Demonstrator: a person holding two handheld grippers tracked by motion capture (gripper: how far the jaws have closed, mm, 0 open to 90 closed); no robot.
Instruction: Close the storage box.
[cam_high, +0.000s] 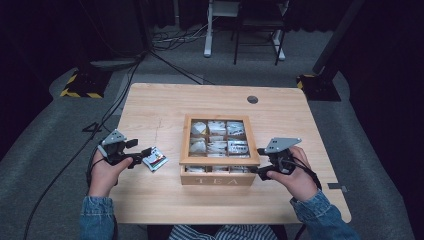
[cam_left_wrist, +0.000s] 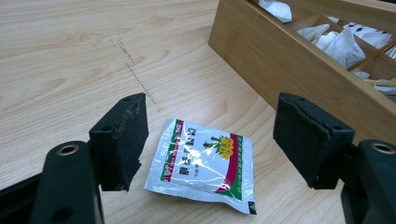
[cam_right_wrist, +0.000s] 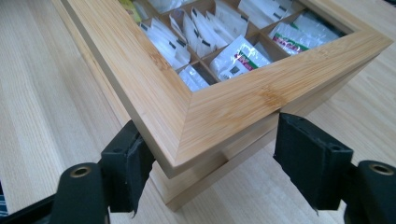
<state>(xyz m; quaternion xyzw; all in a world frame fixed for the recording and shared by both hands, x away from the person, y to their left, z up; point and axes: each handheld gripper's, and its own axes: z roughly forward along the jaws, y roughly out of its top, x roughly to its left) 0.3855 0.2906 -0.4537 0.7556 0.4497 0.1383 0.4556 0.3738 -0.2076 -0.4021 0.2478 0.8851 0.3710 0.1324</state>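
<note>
A wooden tea box (cam_high: 220, 180) marked TEA stands mid-table, its windowed lid (cam_right_wrist: 205, 121) down over several compartments of tea sachets (cam_right_wrist: 238, 58). My right gripper (cam_high: 258, 161) is at the box's near right corner. Its jaws stand open on either side of the lid corner (cam_right_wrist: 215, 163), the right pad (cam_right_wrist: 308, 154) clear of the wood. Left of the box, one white sachet (cam_left_wrist: 205, 165) with red and green stripes and yellow flowers lies flat on the table (cam_high: 155, 160). My left gripper (cam_high: 145, 152) hovers over it, open (cam_left_wrist: 210, 140), pads apart from the sachet.
The box's side wall (cam_left_wrist: 280, 60) runs close to the right of the loose sachet. A round cable hole (cam_high: 252, 99) sits near the table's far edge. Pencil marks (cam_left_wrist: 135, 74) cross the tabletop. Cables and stand feet lie on the floor beyond.
</note>
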